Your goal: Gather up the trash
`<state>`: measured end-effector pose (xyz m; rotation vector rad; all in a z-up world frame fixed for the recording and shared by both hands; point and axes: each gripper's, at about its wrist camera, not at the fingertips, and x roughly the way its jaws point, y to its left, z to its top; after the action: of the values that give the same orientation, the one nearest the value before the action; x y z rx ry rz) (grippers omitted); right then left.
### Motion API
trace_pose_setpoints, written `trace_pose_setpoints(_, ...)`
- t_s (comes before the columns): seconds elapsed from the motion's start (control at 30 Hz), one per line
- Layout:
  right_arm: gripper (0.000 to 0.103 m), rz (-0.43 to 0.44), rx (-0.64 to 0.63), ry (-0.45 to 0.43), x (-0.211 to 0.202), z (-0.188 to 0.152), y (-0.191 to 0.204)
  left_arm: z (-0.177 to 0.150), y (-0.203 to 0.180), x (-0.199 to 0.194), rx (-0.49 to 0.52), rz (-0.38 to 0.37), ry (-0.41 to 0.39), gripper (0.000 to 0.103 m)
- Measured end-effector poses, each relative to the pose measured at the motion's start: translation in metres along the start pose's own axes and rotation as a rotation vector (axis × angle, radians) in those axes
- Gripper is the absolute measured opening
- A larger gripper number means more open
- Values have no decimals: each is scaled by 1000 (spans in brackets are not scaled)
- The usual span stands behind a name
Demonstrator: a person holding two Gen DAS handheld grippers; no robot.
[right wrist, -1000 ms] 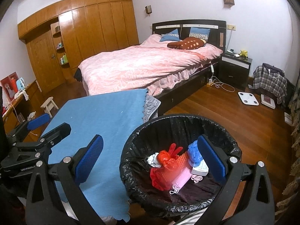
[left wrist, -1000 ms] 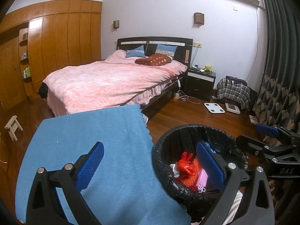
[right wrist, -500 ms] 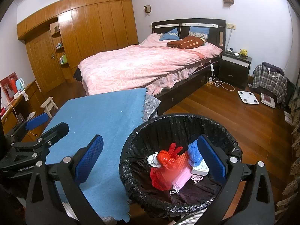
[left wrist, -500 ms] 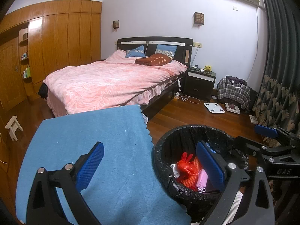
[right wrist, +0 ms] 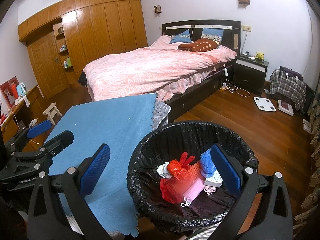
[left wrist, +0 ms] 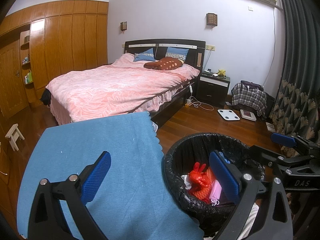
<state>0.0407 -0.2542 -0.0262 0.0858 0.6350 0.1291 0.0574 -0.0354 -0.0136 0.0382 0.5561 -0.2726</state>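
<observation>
A black-lined trash bin stands beside a table under a blue cloth. It holds red plastic trash, a pink mask, a blue bag and a small white box. The bin also shows in the left wrist view. My left gripper is open and empty, over the cloth's edge and the bin. My right gripper is open and empty above the bin. Each gripper shows in the other's view.
A bed with a pink cover stands behind the table. A dark nightstand, a white scale and a plaid-covered bag are on the wooden floor at the right. A small stool and wooden wardrobes are at the left.
Both grippers have drifted very slightly; nothing was taken or let go. The trash in the bin lies as before.
</observation>
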Motion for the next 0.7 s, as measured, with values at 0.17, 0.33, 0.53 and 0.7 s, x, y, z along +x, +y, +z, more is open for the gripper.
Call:
trace_pose_setpoints(0.17,98,0,1,1,0,0,0,0,0,0,-1,1,-1,97)
trace_pose_setpoints(0.33,98,1,1,2,0,0,0,0,0,0,0,0,-1,97)
trace_pose_setpoints(0.53,98,1,1,3,1,0,0,1,1,-1,0,0,1,97)
trace_pose_setpoints(0.7,98,1,1,2,0,0,0,1,1,-1,0,0,1,97)
